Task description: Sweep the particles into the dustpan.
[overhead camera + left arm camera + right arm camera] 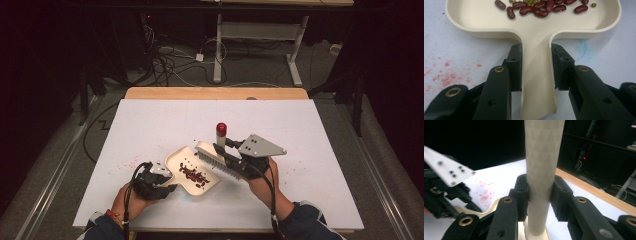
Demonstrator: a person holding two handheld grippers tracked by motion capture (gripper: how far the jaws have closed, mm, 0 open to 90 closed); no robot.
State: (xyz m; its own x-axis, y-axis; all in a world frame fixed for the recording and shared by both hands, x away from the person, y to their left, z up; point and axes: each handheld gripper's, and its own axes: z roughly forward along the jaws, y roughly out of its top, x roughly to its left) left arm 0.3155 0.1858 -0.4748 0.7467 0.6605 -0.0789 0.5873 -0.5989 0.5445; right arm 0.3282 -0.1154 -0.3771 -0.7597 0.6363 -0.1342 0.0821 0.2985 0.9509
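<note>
Cream plastic made up the dustpan (192, 170), which lay flat on the white table (150, 120) near the front edge, its handle pointing toward the person. The left gripper (152, 184) lay low and almost level over the table, its jaws pinching that handle from both sides, as the left gripper view showed plainly (536, 75). Dark red beans (194, 175) and a few small green ones (530, 3) lay inside the pan toward its far wall. The right gripper (235, 162) was raised above the table and tilted, its jaws clamped on the pale handle of a brush (210, 155); in the right gripper view that handle (541, 170) stood upright between the pads. The brush's bristles hung just over the pan's right rim, whether touching it I could not tell. A red-capped bottle (221, 134) stood just behind the brush. Faint red specks (131, 162) marked the table left of the pan. Both forearms came in at the near edge, close together. Behind the bottle and out to the left and right edges, the table lay open to the wooden strip (215, 93) at the back.
</note>
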